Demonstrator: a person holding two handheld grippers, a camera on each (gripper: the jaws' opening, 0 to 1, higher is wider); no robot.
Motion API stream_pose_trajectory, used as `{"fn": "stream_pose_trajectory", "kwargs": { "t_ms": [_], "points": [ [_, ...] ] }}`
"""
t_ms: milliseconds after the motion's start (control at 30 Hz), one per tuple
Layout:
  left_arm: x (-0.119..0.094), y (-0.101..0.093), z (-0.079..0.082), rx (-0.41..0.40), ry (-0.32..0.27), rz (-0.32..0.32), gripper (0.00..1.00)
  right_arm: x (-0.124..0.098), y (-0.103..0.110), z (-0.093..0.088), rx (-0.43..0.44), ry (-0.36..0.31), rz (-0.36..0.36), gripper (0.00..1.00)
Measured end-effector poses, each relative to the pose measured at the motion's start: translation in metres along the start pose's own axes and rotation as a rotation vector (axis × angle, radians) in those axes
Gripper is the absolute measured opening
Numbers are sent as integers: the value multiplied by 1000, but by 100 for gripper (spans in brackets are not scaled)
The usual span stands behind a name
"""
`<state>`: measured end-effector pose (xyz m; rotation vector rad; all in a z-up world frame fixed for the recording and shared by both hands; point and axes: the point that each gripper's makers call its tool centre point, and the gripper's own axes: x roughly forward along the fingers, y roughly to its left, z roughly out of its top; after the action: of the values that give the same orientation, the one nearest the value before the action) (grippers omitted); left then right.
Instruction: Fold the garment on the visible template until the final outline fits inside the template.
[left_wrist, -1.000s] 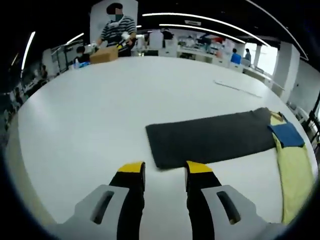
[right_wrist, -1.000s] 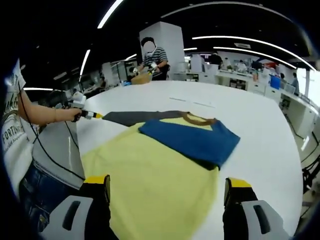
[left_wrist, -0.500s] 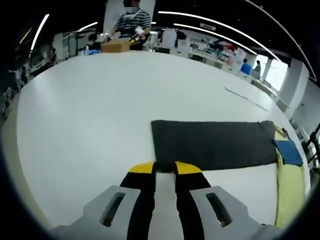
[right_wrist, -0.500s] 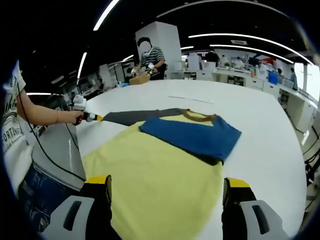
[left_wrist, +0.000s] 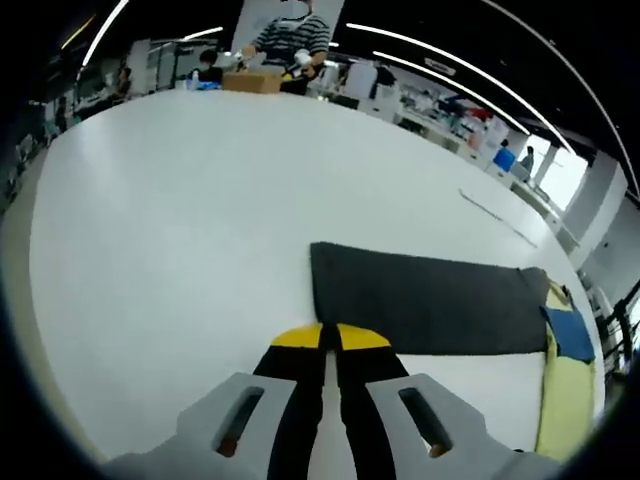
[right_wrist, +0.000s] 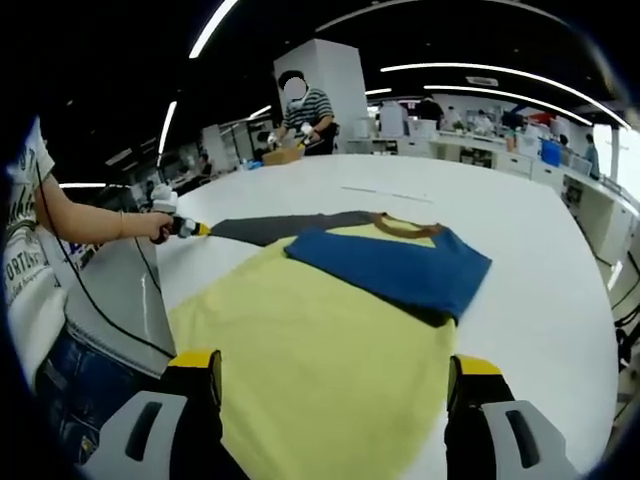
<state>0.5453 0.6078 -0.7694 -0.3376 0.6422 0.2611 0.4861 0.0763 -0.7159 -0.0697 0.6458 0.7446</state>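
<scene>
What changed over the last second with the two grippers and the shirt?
The left gripper closed its jaws, from apart to nearly touching, at the end of the dark gray sleeve; whether it grips the cloth is not clear. The right gripper stayed wide open over the yellow shirt, and the folded blue sleeve lies as before.

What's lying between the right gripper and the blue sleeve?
In the right gripper view, the shirt's yellow body fills the stretch between the open right gripper and the folded blue sleeve.

White table (left_wrist: 170, 200): garment (right_wrist: 330, 330), cardboard box (left_wrist: 250, 82).
</scene>
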Motion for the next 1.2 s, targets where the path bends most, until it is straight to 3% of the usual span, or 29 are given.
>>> {"fn": "stream_pose_trajectory", "kwargs": {
  "t_ms": [400, 933, 1200],
  "points": [
    [-9, -12, 17, -47, -78, -45, 1, -1, -4, -1, -17, 1, -14, 99],
    [-21, -54, 53, 10, -160, -162, 1, -1, -2, 0, -31, -1, -4, 99],
    [-23, -79, 59, 63, -149, -227, 1, -1, -1, 2, -36, -6, -3, 99]
  ]
}}
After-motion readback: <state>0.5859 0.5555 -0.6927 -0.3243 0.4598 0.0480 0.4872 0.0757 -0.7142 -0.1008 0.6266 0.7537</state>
